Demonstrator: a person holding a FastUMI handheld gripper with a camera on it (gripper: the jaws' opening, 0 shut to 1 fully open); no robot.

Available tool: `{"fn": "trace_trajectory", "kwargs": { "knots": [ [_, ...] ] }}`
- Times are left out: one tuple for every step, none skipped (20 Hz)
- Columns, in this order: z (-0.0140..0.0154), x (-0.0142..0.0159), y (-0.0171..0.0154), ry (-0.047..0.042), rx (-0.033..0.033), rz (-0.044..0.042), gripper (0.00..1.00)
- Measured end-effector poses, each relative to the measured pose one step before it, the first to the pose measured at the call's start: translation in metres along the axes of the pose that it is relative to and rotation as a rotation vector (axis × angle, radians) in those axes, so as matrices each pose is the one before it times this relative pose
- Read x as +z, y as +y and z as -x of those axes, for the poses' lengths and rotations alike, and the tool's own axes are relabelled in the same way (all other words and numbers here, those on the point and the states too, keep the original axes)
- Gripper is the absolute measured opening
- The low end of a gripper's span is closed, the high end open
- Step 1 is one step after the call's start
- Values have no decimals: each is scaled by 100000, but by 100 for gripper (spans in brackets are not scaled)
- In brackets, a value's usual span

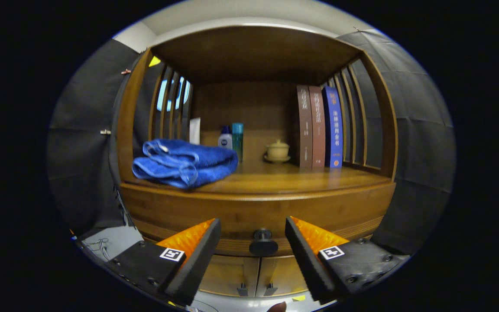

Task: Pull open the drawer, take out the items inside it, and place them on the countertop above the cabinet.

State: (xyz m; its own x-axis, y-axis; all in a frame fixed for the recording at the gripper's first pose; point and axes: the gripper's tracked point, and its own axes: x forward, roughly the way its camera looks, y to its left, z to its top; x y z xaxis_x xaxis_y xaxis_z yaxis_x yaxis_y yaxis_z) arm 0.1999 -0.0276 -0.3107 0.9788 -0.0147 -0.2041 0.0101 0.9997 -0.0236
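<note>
Claw (253, 232) open, drawer knob (263, 235) between fingers

We see a shut wooden drawer (258, 216) under the countertop (284, 180), its dark round knob (263, 236) centred between our gripper's (253, 234) spread fingers, untouched.

Single fisheye view, riding on gripper (253, 229), looks forward along both fingers, level with drawer front (258, 212). Faces wooden cabinet (254, 56) head-on, close range. Fingers enter at 7 and 5 o'clock, spread apart, gripping nothing; drawer knob (263, 242) sits between tips, just beyond them. Countertop (284, 180) at centre, open shelf recess toward 12 o'clock, lower doors (256, 275) at 6 o'clock.
</note>
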Motion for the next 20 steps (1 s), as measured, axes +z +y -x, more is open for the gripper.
{"fn": "trace_trajectory", "kwargs": {
  "knots": [
    [-843, -945, -213, 1638, -982, -628, 86],
    [-498, -707, -346, 56, -1018, -947, 82],
    [-539, 220, -103, 394, -217, -1185, 82],
    [-34, -353, -530, 37, -970, -143, 75],
    [-462, 19, -424, 606, -251, -653, 68],
    [705, 264, 173, 294, 749, -1366, 61],
    [-385, -439, -316, 727, 18, -1084, 54],
    [-209, -62, -102, 175, 284, -69, 49],
    [49, 245, 150, -645, 99, -65, 44],
    [-221, -10, 19, -38, 152, 1400, 39],
    [39, -150, 183, 618, -45, 1425, 31],
    [317, -63, -45, 715, -218, -688, 31],
    [488, -78, -58, 596, -175, -875, 31],
    [740, -120, -96, 113, -268, -861, 31],
    [514, -86, -58, -32, -25, -167, 31],
    [762, -86, -8, 106, 14, -235, 31],
    [1108, -140, -73, -74, 167, -481, 30],
    [770, -115, -29, 131, 169, -397, 30],
    [891, -171, -70, -46, 66, -590, 30],
    [888, -134, -128, 355, -55, -665, 30]
  ]
}}
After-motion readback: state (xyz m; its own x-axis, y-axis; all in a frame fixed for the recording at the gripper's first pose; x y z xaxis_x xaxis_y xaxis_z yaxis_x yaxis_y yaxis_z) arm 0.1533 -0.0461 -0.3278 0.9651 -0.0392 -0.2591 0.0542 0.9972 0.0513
